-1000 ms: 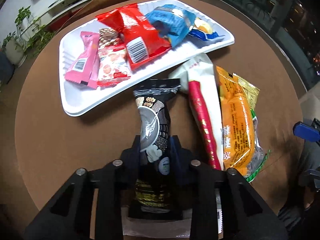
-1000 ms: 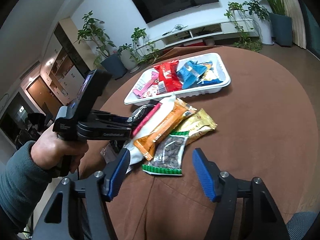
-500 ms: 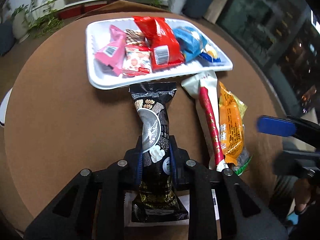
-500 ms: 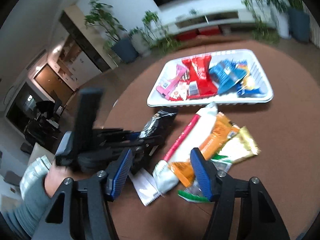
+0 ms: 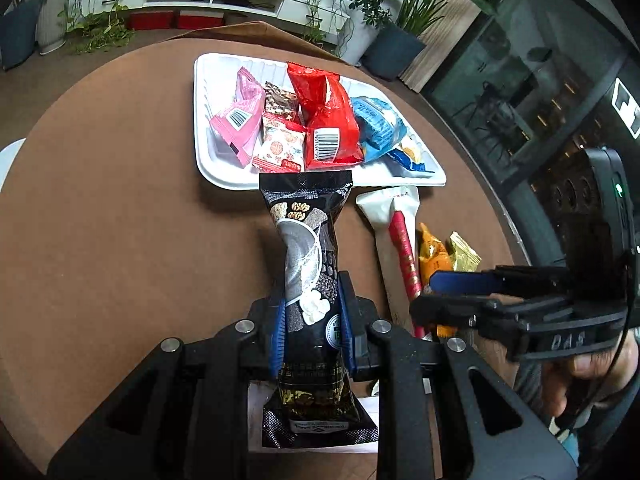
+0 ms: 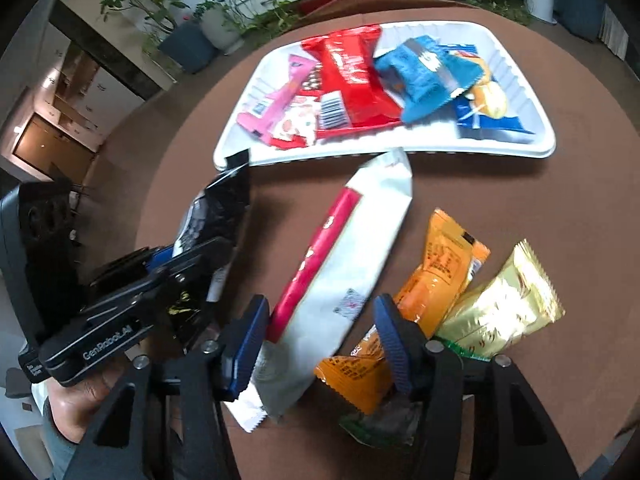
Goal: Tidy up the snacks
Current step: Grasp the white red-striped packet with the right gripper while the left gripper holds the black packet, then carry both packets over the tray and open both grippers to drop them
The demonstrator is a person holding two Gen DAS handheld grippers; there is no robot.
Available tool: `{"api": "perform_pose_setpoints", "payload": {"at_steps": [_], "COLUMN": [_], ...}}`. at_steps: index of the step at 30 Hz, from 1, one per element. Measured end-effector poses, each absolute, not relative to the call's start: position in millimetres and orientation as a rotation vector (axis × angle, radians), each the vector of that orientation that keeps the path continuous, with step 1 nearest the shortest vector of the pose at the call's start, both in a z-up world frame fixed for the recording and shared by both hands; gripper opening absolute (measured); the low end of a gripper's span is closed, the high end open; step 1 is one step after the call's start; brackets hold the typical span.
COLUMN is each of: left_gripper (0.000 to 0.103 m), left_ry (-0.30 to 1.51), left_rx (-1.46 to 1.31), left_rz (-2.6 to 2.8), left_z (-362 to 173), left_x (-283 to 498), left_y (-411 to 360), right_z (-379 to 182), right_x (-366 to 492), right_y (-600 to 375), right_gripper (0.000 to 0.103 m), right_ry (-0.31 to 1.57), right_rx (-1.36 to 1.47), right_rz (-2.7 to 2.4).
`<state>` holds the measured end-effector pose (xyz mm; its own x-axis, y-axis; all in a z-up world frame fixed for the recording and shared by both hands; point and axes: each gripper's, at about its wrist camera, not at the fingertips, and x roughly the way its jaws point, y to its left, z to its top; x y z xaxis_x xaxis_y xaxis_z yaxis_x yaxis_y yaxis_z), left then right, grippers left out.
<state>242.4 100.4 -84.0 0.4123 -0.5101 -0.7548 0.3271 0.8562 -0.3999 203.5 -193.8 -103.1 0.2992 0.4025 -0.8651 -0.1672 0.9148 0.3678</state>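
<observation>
1 black packet (image 5: 310, 276) between left tool (image 5: 312, 332)

— What are the grippers looking like?

— The left gripper (image 5: 312, 332) is showing black angular arms, silver screws and ribbed blue pads (image 5: 277, 336). The right gripper (image 6: 320, 340) is wearing the same black frame — blue pads, round silver screws.

— Any markings?

— White "GenRobot.AI" lettering is running along the left one's body, and a green light is glowing on the right one's housing.
</observation>
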Motion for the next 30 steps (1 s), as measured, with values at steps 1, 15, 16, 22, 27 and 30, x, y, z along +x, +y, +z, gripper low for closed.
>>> {"api": "perform_pose_setpoints", "payload": {"at_steps": [1, 15, 16, 22, 27, 30], "left_gripper": [0.020, 0.020, 0.020, 0.020, 0.020, 0.020], "left_ry": [1.017, 1.001, 1.001, 0.999, 0.983, 0.975], "left_rx": [-0.205, -0.251, -0.251, -0.253, -0.274, -0.292], "left_rz": [-0.535, -0.529, -0.529, -0.539, -0.541, -0.545], "left_z": [-85.3, -85.6, -85.8, -85.6, -80.9, -78.2], "left_x": [242.1, 233.3, 233.2, 231.0, 229.5, 227.1], "left_y": [99.5, 113.0, 112.8, 106.0, 109.5, 113.1], "right_z": [-103.3, -116.3, -116.0, -115.1, -109.9, -100.3], "right_x": [205.2, 212.6, 212.2, 213.6, 207.1, 200.2], "right_y": [-193.9, -149.2, -149.6, -165.6, -177.7, -182.6], "right_gripper": [0.060, 0.049, 0.031, 0.019, 0.015, 0.015], "right_ry": [1.217, 1.194, 1.184, 1.170, 1.135, 1.103], "right_rx": [0.218, -0.019, -0.041, 0.005, 0.128, 0.222], "right_rz": [0.365, 0.312, 0.294, 0.317, 0.368, 0.424]}}
